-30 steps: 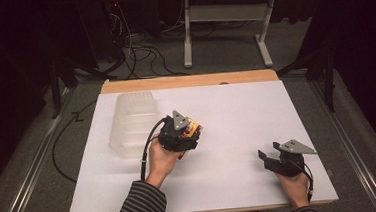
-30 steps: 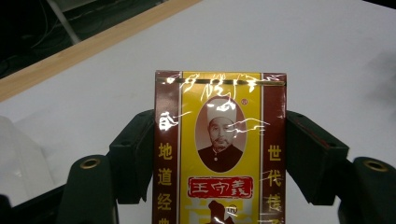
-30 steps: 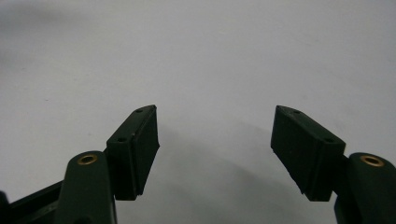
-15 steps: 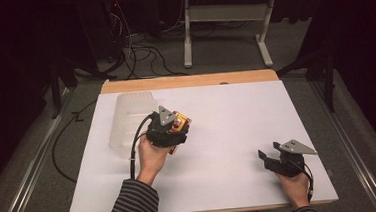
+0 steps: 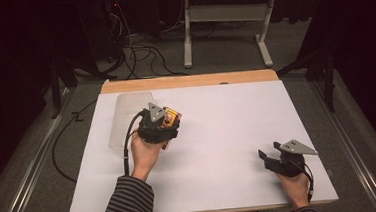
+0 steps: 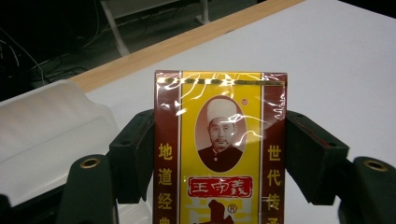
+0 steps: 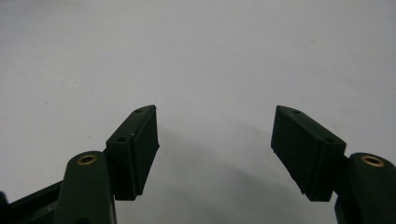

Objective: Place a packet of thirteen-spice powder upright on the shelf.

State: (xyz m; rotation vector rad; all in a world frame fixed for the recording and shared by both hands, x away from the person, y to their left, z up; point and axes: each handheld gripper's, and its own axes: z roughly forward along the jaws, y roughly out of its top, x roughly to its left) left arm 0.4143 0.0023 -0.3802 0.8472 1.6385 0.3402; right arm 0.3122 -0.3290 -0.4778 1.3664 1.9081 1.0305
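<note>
**Spice packet clamped, left side**

Far left: translucent plastic bin [image 5: 127, 121] on white table [image 5: 228, 133]. Left gripper [image 6: 219, 154] clenched on red-and-yellow spice packet [image 6: 219, 149], held upright just beside bin. Right gripper [image 7: 215, 140] released, resting low over bare tabletop, well apart.

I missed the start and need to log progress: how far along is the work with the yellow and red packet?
Done: the left gripper is shut on the packet. In hand: it holds it beside the translucent bin. Left, probably: putting it in the bin and letting go. The right gripper rests open on the white tabletop.
</note>
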